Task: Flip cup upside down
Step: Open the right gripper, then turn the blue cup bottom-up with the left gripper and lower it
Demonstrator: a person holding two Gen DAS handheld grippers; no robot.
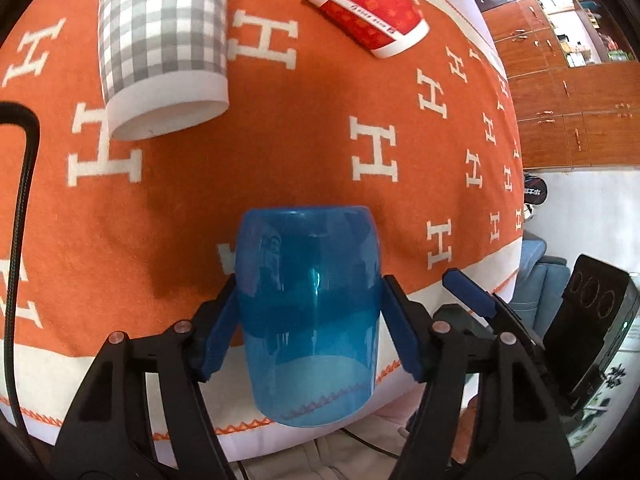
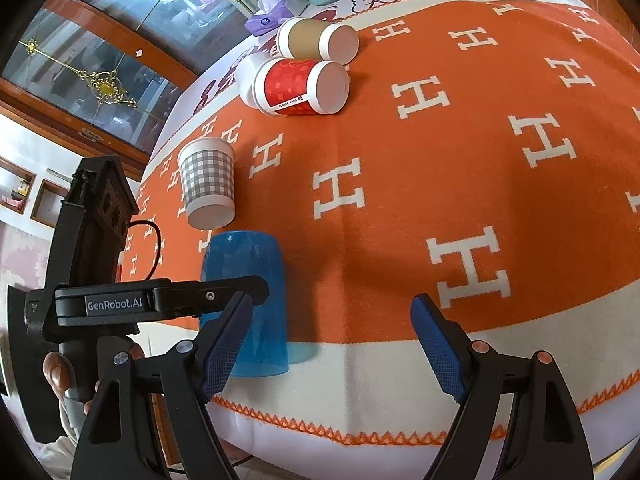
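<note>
right now my left gripper point(image 1: 308, 320) has its blue pads pressed against both sides of the blue cup point(image 1: 307, 312), pinching it around the middle. the cup is translucent plastic and sits between the fingers with its closed end toward the orange blanket point(image 1: 280, 148) and its open rim toward the white border near the table edge. from the right wrist view the same blue cup point(image 2: 246, 276) stands near the front edge of the blanket, mouth down on the cloth, with the left gripper point(image 2: 224, 292) reaching across it from the side. my right gripper point(image 2: 332, 344) is spread wide, its pads well apart and holding nothing, just beside the cup. beyond it a grey checked cup point(image 2: 208, 182) stands upside down, and a red paper cup point(image 2: 296, 86) and a tan paper cup point(image 2: 316, 38) lie on their sides farther back.
</note>
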